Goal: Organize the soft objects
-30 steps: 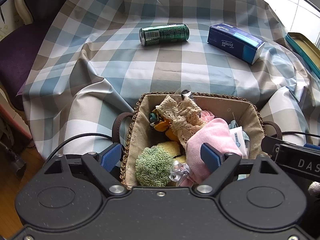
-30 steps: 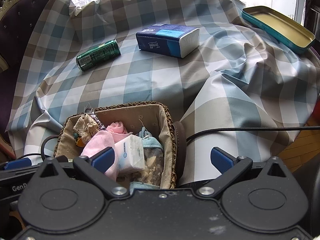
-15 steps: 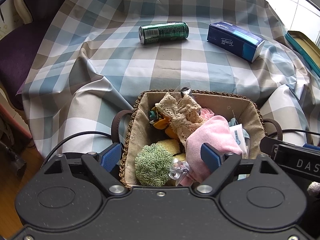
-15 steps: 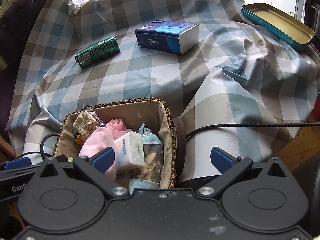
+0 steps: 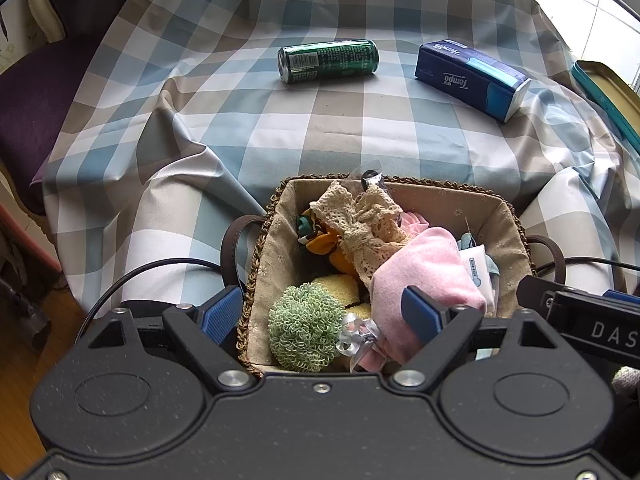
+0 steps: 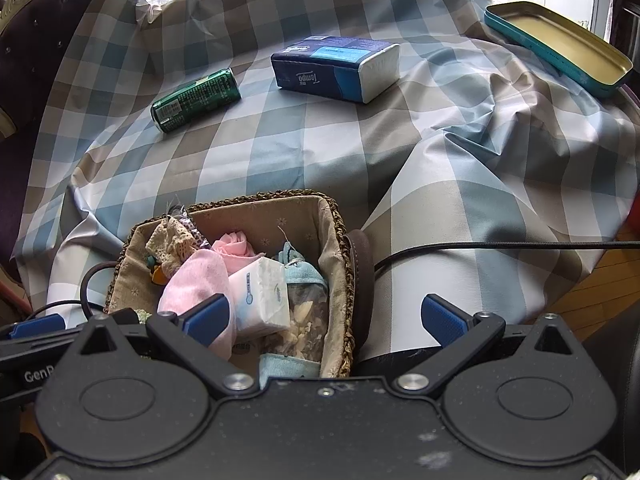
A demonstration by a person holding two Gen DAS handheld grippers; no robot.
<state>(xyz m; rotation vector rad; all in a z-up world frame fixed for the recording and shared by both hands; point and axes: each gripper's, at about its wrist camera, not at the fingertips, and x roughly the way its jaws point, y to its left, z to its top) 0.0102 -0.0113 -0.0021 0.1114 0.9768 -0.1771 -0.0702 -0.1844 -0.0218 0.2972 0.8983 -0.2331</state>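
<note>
A lined woven basket [image 5: 272,216] sits at the near edge of the checked tablecloth, and it shows in the right wrist view too [image 6: 340,216]. It holds a pink cloth [image 5: 424,268], a beige lace piece [image 5: 360,220], a green looped puff [image 5: 304,332], a yellow sponge [image 5: 336,286] and a small white tissue pack [image 6: 262,296]. My left gripper [image 5: 320,314] hangs open over the basket's left half with nothing between its fingers. My right gripper [image 6: 325,315] is open over the basket's right rim, also with nothing in it.
A green can [image 5: 328,60] lies on its side further back on the cloth [image 5: 360,132], beside a blue Tempo tissue pack [image 5: 472,74]. A teal tin tray [image 6: 560,44] rests at the far right. A purple chair [image 5: 32,92] stands left. A black cable [image 6: 500,245] crosses the hanging cloth.
</note>
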